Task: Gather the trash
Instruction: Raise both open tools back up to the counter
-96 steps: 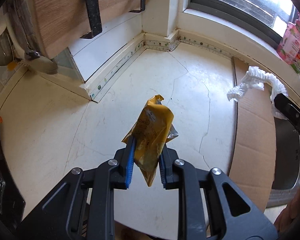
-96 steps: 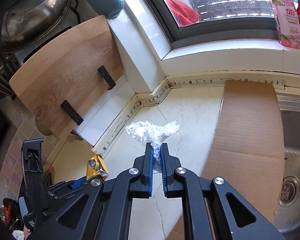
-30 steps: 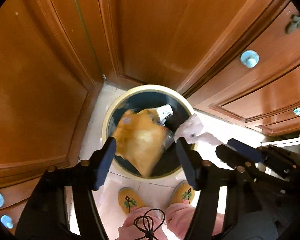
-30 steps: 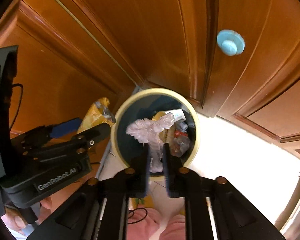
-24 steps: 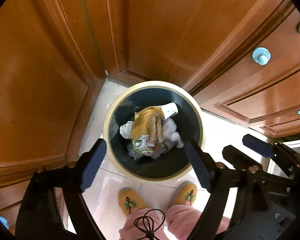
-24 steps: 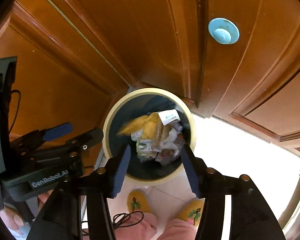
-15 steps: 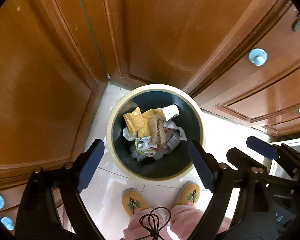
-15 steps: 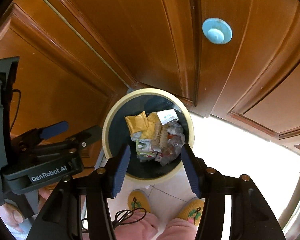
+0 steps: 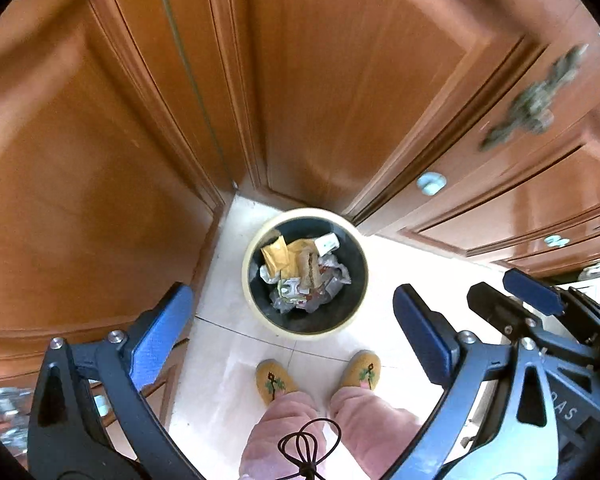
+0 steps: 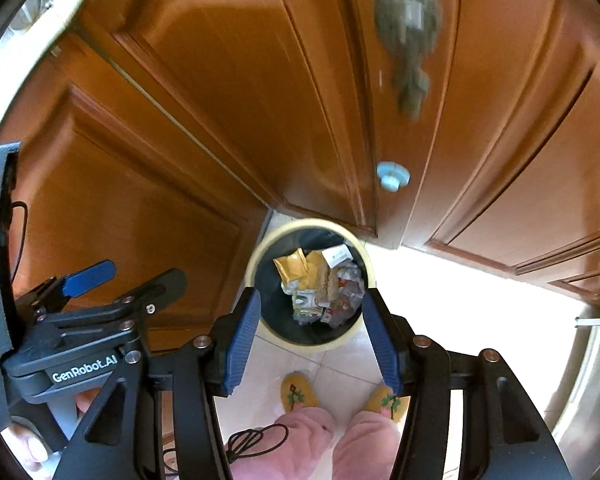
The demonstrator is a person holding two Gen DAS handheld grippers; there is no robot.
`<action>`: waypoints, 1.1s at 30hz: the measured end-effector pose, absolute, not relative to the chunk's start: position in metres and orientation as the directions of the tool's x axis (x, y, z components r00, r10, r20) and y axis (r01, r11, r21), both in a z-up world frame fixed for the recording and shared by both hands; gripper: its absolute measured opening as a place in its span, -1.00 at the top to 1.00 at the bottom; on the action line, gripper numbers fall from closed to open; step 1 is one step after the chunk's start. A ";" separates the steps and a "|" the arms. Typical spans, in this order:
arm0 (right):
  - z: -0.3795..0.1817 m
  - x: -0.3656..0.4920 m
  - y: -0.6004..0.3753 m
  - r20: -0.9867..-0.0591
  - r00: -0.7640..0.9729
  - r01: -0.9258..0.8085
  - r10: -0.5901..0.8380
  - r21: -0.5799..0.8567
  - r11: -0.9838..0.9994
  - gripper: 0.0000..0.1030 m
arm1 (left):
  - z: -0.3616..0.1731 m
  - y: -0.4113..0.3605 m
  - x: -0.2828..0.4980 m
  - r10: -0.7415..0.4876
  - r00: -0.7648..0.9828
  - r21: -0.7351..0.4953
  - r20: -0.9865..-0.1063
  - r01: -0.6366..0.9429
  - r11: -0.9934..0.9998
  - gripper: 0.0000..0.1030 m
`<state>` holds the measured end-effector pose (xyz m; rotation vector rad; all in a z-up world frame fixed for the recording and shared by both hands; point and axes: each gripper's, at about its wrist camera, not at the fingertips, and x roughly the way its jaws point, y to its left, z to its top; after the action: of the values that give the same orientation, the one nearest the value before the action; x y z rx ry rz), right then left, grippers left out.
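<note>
A heap of crumpled trash (image 9: 303, 270) — yellow-brown packets, a small white label and clear crinkled plastic — is seen lying at the bottom of a round, dark-lined bin with a cream rim (image 9: 249, 280), which is set on pale floor tiles (image 9: 220, 356) in the corner where two runs of orange-brown wooden cabinet doors (image 9: 340, 92) meet. In the right wrist view the same trash (image 10: 320, 284) is shown inside the bin (image 10: 256, 254), well below both tools. The left gripper (image 9: 292, 336) is held high over the bin with its blue-padded jaws spread very wide and opening; nothing is between them, and the bin is framed in the gap. The right gripper (image 10: 312, 336) is likewise pointed steeply down with its blue pads standing apart and nothing clamped. In the right wrist view the left gripper (image 10: 128, 280) is seen at the left, and fingers of the hand (image 10: 32, 446) carrying it are glimpsed below it. Near the bottom edge, a pair of yellow embroidered slippers (image 9: 276, 380) and pink fleecy trouser legs (image 9: 284, 428) of the person are shown just near the bin, with a looped black cable (image 9: 308, 448) hanging before them. Pale blue round knobs (image 10: 393, 176) are fixed to the doors on the right, and a blurred dark metal handle (image 10: 408, 36) is seen farther up.
</note>
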<state>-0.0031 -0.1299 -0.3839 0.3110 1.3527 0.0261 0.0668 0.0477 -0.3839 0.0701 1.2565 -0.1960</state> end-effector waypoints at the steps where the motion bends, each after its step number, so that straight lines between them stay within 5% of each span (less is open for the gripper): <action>1: -0.365 0.000 -0.130 -0.954 0.227 0.161 0.195 0.235 0.959 -0.05 | -0.365 0.048 0.067 -0.112 0.299 -0.057 -0.948 0.187 0.981 -0.93; 18: -0.065 0.045 -0.143 -0.874 0.467 0.144 0.133 0.223 0.964 -0.26 | -0.077 0.043 0.081 -0.194 0.514 -0.067 -0.836 0.255 0.965 -0.97; 33: 0.112 0.060 -0.156 -0.793 0.609 0.222 -0.019 0.148 0.964 -0.61 | 0.063 0.041 0.068 -0.165 0.677 -0.027 -0.718 0.210 0.977 -0.97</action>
<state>0.0598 -0.1561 0.1124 0.2417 0.9081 -0.1407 0.0681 0.0415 0.0628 0.0596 0.8004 -0.2114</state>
